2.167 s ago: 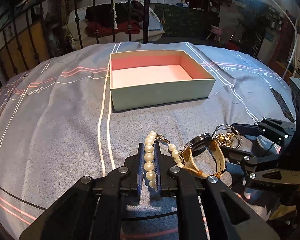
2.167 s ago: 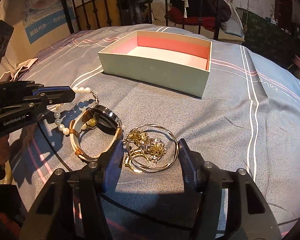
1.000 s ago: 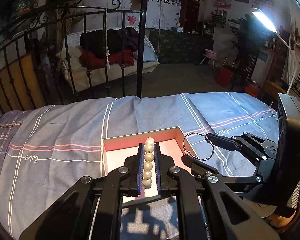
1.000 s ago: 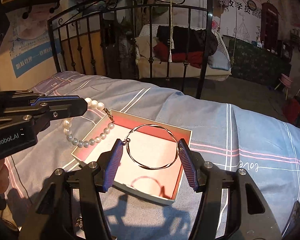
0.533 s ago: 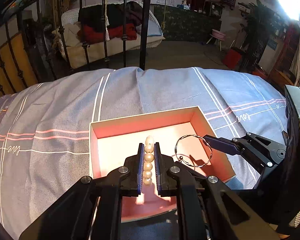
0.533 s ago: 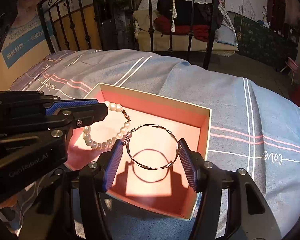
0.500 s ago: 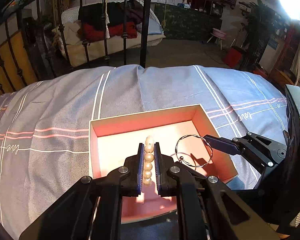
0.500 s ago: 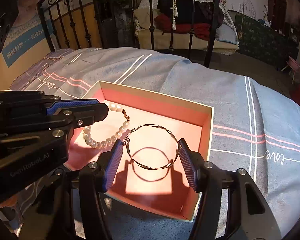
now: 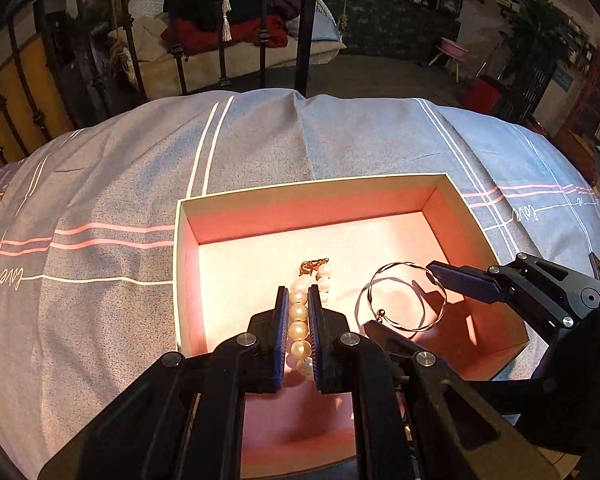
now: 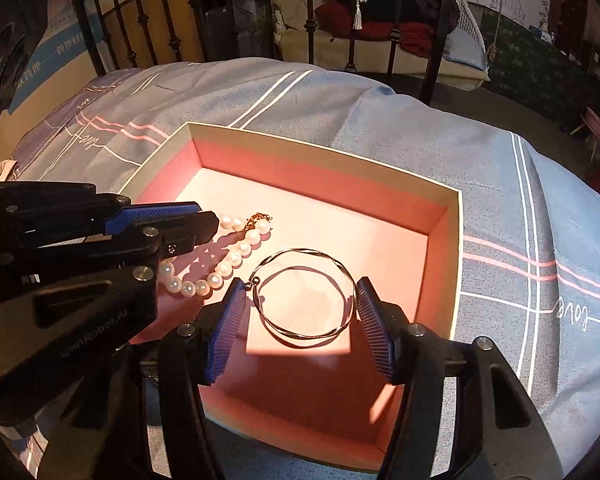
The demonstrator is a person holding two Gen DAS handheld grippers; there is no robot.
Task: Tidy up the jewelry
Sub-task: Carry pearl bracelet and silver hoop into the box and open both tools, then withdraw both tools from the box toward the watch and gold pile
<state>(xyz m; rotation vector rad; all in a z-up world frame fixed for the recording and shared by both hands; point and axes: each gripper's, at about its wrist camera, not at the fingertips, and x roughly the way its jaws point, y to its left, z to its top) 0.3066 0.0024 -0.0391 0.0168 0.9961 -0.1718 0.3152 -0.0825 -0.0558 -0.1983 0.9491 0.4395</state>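
Note:
An open box with pink inside (image 9: 312, 202) (image 10: 452, 240) lies on the bed. My left gripper (image 9: 299, 300) (image 10: 204, 226) is shut on a pearl bracelet (image 9: 298, 320) (image 10: 220, 264) low inside the box; the bracelet's loose end with its gold clasp rests on the box floor. My right gripper (image 10: 300, 298) (image 9: 404, 300) is shut on a thin silver bangle (image 10: 306, 294) (image 9: 406, 300), held across its width just above the box floor, right of the pearls.
The box sits on a grey-blue bedspread with pink and white stripes (image 9: 120, 200) (image 10: 540, 220). A black iron bed frame (image 9: 306, 20) (image 10: 436, 28) stands beyond the bed's far edge. The two grippers are close side by side inside the box.
Both grippers have lifted the pearl bracelet and the bangle off the bedspread, carried them over the box and come down into it. The pearls' loose end now touches the box floor.

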